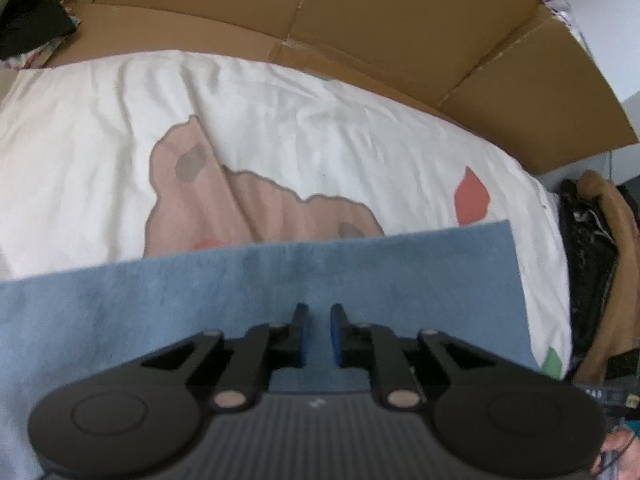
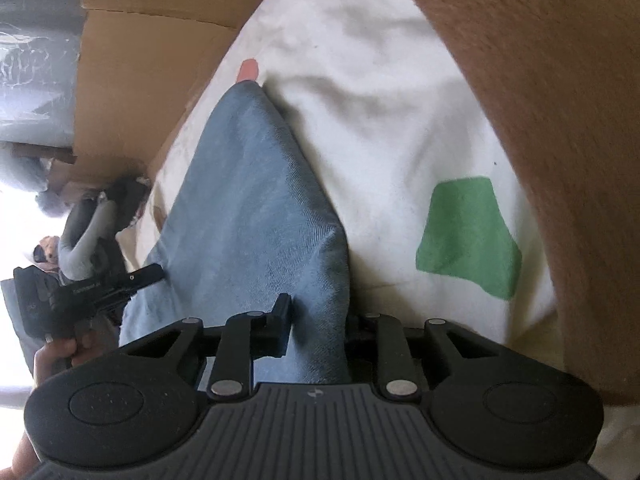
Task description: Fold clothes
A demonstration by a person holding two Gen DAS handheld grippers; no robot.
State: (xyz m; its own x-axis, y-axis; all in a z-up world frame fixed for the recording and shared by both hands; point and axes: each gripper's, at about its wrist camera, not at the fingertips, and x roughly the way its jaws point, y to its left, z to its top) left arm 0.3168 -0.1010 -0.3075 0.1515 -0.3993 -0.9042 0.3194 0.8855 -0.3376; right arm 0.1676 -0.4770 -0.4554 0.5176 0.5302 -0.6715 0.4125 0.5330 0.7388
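Soft, limp blue cloth (image 1: 256, 292) lying on white printed bedsheet (image 1: 100, 140): left gripper (image 1: 319, 334) jaws parted, empty; right gripper (image 2: 316, 320) jaws clasping raised fold; best gripped at corners.

Each gripper is black plastic. The left gripper (image 1: 319, 334) has two thin fingers with blue pads (image 1: 335, 334), bent link arms, round silver pins and a ribbed grey base with a big round bump on each side. The right gripper (image 2: 316, 330) looks the same. The person's left hand (image 2: 56, 354) has a grey sleeve (image 2: 86, 236) above it.
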